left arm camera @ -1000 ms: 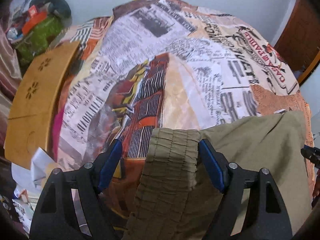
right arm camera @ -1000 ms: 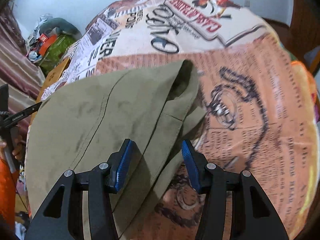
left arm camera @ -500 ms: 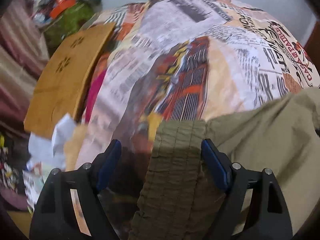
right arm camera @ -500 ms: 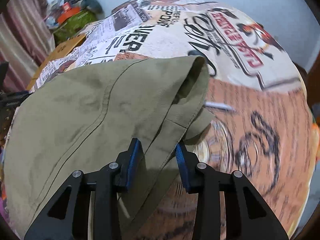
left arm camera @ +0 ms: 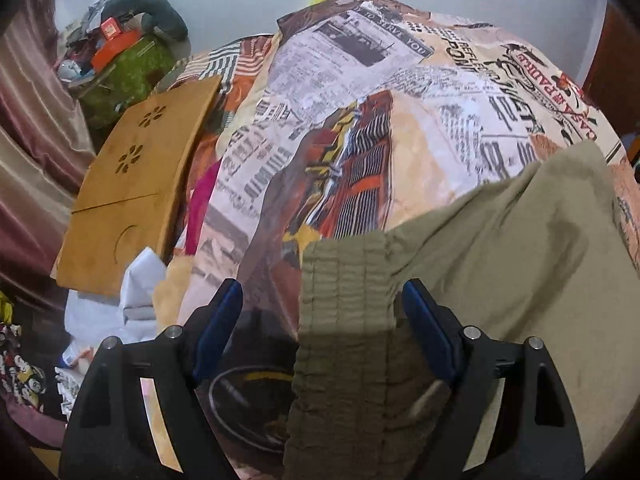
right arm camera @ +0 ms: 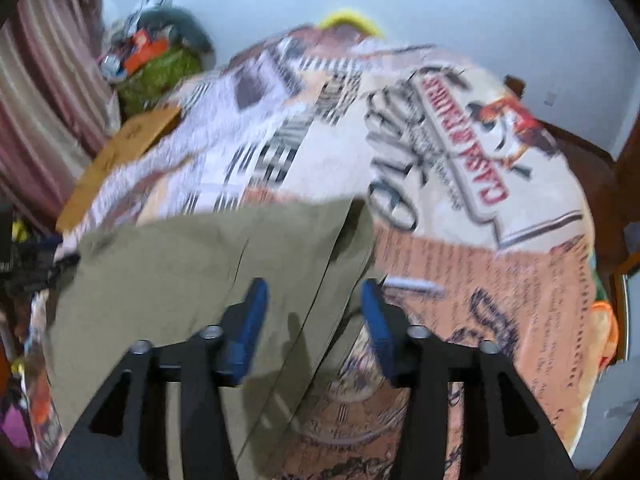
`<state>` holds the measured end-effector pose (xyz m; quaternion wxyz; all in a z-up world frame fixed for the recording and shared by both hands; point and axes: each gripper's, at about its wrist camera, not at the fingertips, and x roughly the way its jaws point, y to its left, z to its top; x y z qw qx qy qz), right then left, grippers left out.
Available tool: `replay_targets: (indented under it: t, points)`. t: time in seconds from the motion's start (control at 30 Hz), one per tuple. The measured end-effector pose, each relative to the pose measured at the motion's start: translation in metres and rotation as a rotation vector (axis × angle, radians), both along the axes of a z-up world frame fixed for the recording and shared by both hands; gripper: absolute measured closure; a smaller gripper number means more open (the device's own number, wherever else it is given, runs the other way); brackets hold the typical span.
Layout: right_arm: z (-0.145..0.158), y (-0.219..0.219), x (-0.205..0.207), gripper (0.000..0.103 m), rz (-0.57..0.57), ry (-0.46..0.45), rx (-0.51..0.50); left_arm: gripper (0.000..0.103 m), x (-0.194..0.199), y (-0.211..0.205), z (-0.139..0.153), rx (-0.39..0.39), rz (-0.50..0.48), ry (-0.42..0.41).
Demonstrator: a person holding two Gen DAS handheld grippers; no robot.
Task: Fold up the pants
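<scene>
Olive-green pants (left arm camera: pixel 520 264) lie on a bed covered with a newspaper-print sheet (left arm camera: pixel 360 80). In the left wrist view the ribbed elastic waistband (left arm camera: pixel 344 300) hangs over the near bed edge between the jaws of my left gripper (left arm camera: pixel 320 312), which is open and not closed on it. In the right wrist view, which is motion-blurred, the pants (right arm camera: pixel 180 272) spread to the left and their right edge with a seam runs between the jaws of my right gripper (right arm camera: pixel 312 316), which stands open around it.
A wooden lap board (left arm camera: pixel 132 184) lies at the bed's left side. A green bag with clutter (left arm camera: pixel 124 64) sits in the far left corner by a striped curtain (left arm camera: pixel 28 128). Papers and a dark round object (left arm camera: pixel 248 404) lie below the bed edge. Wooden furniture (right arm camera: pixel 600 184) stands at right.
Both grippers pulled back and tilted up, so more wall and bed show. The right jaws narrowed half a second ago and are wider apart now. The left jaws stayed open.
</scene>
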<state>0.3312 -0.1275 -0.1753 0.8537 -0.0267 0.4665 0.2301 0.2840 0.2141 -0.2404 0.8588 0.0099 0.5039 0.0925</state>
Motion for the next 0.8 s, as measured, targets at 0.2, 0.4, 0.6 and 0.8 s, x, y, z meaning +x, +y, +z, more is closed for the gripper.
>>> replay_targets:
  t: [0.2,0.4,0.6,0.8]
  points:
    - [-0.013,0.016,0.036,0.052,-0.062,0.033,0.043,0.02,0.017,0.0,-0.008,-0.006,0.006,0.024]
    - [-0.051,0.035,0.047,0.072,-0.053,0.12,0.087,0.02,0.023,0.011,-0.017,-0.098,0.06,0.032]
    - [-0.051,0.054,0.031,0.089,0.011,0.006,-0.087,0.019,0.031,0.021,-0.022,-0.164,0.108,0.033]
    - [-0.068,0.062,0.018,0.09,0.096,-0.057,-0.323,0.017,0.038,0.04,-0.035,-0.316,0.181,0.053]
